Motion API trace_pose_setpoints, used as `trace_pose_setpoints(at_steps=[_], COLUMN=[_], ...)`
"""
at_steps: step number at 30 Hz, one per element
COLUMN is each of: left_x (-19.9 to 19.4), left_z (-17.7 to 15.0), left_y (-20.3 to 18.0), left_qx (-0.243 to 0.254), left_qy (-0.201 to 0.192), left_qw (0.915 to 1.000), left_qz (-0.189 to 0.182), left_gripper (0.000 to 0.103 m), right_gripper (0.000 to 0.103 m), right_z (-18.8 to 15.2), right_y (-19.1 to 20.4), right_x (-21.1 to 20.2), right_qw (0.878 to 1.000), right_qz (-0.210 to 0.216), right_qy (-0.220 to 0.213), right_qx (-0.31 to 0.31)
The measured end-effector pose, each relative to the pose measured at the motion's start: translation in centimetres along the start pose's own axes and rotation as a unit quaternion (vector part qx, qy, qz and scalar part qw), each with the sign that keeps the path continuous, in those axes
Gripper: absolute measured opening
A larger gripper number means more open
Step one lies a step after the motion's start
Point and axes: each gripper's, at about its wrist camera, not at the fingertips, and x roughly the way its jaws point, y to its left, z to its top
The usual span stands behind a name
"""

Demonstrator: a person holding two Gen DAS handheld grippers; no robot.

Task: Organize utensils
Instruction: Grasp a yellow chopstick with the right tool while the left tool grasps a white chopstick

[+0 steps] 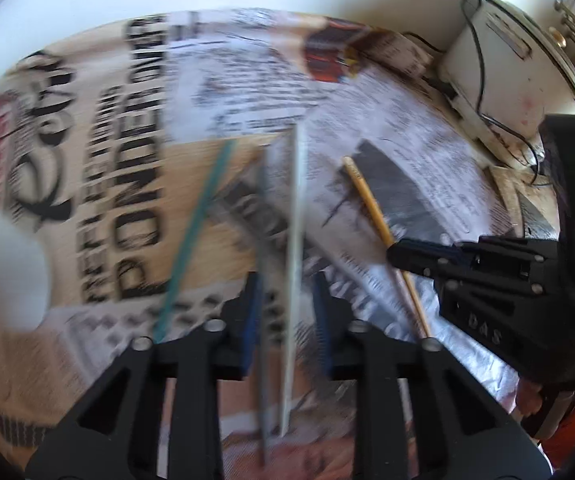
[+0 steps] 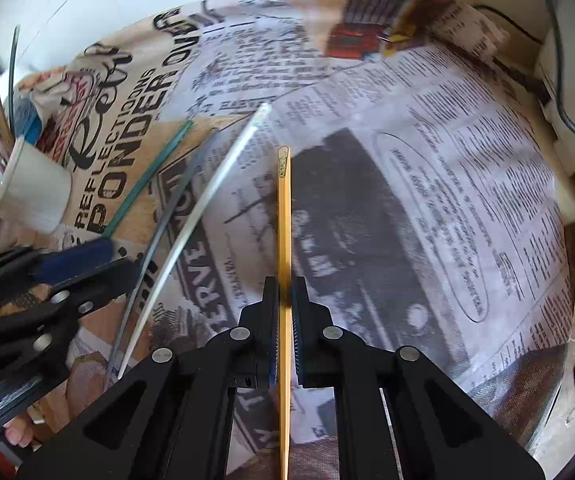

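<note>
Yellow stick (image 2: 283, 240) clamped in right tool (image 2: 284, 300); left tool (image 1: 287, 304) gapes around sticks.

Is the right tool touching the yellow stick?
Touching. The right wrist view shows the right tool with both pads closed against the yellow stick, no gap on either side.
</note>
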Motion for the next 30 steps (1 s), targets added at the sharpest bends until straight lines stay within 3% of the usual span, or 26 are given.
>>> trace_pose_setpoints(at_steps=[2,10,14,21,25,30], left_x=[1.2,3.3,3.1,2.0,1.8,2.8], left_z=[0.9,2.5,1.6,-1.8,-2.6,-0.7], left_y=[-0.6,-1.4,-1.3,-2.8,-3.6,-3.9], left_qx=[0.009,0.024,0.010,0.018,0.034,0.024], left_qy=[0.009,0.016,0.025,0.071,0.077,0.071], left_qw=[0.9999,0.9986,0.9993,0.9971,0.9964,0.9971], left_qz=[0.006,0.044,0.024,-0.020,-0.008,0.013], left_gripper=[0.013,0.009,0.004,0.004,0.004,0.005], right_gripper=[0.006,0.006,0.006,0.006,0.006,0.006], right_z=[0.0,-0.7,-1.0,-1.1,-0.8,-0.2], right_y=[-0.7,-1.2,-1.4,-1.7,-1.7,-1.9], right_x=[-0.1,-0.7,-0.8,-0.3,-0.3,-0.1], right_qw=[1.000,1.000,0.999,0.999,0.999,0.999], right_qz=[0.011,0.029,0.034,0.030,0.031,0.023], right_qy=[0.001,0.004,0.009,0.019,0.029,0.035], right_qx=[0.012,-0.002,-0.008,-0.020,-0.025,-0.029])
